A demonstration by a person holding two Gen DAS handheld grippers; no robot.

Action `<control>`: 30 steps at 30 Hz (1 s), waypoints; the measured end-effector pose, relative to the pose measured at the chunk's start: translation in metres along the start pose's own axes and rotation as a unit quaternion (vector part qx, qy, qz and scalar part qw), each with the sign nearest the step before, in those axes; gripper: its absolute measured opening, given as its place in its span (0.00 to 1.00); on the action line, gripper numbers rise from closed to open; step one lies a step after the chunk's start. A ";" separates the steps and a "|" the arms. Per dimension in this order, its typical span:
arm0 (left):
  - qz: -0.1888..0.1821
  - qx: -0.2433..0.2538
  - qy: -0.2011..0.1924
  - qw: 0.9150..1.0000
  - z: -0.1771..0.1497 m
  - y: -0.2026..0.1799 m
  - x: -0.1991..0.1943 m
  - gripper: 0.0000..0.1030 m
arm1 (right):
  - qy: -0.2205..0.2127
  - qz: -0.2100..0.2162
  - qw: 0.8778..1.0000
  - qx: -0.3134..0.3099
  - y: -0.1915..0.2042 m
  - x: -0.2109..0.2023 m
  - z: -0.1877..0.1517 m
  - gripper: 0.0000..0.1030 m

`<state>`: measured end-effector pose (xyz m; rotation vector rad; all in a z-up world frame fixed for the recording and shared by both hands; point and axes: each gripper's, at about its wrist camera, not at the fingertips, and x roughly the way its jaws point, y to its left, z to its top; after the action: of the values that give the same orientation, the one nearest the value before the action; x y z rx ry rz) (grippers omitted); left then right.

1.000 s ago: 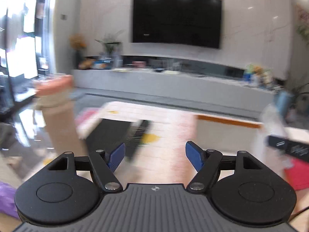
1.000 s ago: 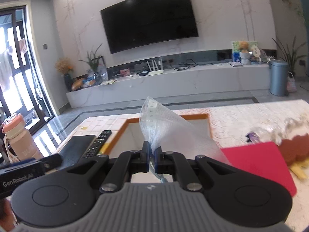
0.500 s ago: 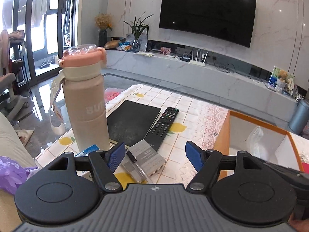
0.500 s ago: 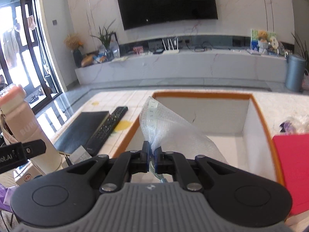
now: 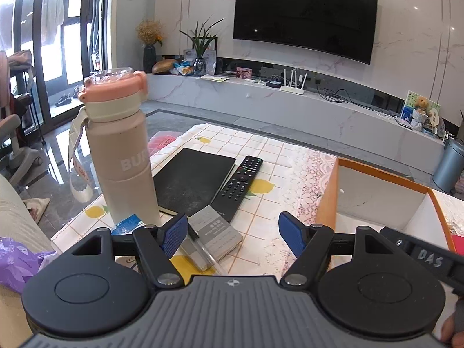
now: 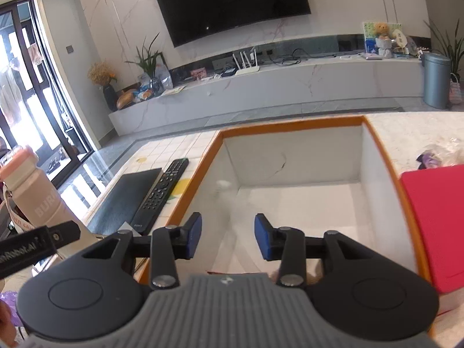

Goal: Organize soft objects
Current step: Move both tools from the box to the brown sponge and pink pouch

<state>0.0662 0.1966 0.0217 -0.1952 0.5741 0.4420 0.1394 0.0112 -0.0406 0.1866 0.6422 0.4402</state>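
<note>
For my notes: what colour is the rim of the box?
Orange; the box rim shows best in the right wrist view.

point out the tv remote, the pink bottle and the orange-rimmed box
tv remote (image 5: 241,184), left wrist view, on its button face
pink bottle (image 5: 123,156), left wrist view, on its body
orange-rimmed box (image 6: 293,124), right wrist view, on its far rim

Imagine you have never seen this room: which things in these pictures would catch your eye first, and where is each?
The orange-rimmed white box fills the middle of the right wrist view, with the right gripper over it, its jaws just opened and a blurred clear bag between them. In the left wrist view a pink-capped bottle stands tall at left, under a big black TV.
</note>
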 end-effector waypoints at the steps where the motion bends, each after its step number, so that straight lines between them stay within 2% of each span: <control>1: -0.004 0.001 -0.001 1.000 0.000 -0.002 -0.002 0.82 | -0.004 0.000 1.000 0.003 -0.002 -0.005 0.001 0.42; 8: -0.059 -0.008 0.003 0.998 0.001 -0.014 -0.012 0.82 | -0.049 -0.006 0.999 0.020 -0.022 -0.052 0.017 0.46; 10: -0.092 -0.020 0.009 0.996 0.001 -0.018 -0.017 0.82 | -0.066 -0.010 0.998 0.021 -0.031 -0.069 0.023 0.50; 12: -0.136 -0.031 0.018 0.990 0.002 -0.022 -0.021 0.82 | -0.085 -0.014 0.996 0.020 -0.041 -0.087 0.030 0.53; 14: -0.164 -0.031 0.019 0.986 0.002 -0.029 -0.027 0.82 | -0.100 -0.023 0.995 0.016 -0.052 -0.104 0.035 0.53; 17: -0.146 -0.006 -0.008 0.989 -0.002 -0.047 -0.043 0.82 | -0.115 -0.036 0.993 0.003 -0.066 -0.126 0.046 0.54; 19: -0.133 0.014 -0.032 0.991 -0.004 -0.059 -0.054 0.82 | -0.124 -0.041 0.991 -0.023 -0.074 -0.142 0.054 0.59; 22: -0.126 0.032 -0.043 0.991 -0.005 -0.075 -0.064 0.82 | -0.148 -0.065 0.985 -0.068 -0.087 -0.165 0.068 0.63; 27: -0.140 0.047 -0.059 0.987 -0.011 -0.104 -0.080 0.82 | -0.172 -0.110 0.969 -0.140 -0.115 -0.187 0.093 0.64; 30: -0.156 0.083 -0.068 0.982 -0.018 -0.125 -0.090 0.82 | -0.202 -0.136 0.959 -0.144 -0.144 -0.209 0.104 0.66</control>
<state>0.0469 0.0485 0.0650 -0.0921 0.4342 0.1006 0.1035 -0.2151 0.1099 -0.0899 0.1914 0.2146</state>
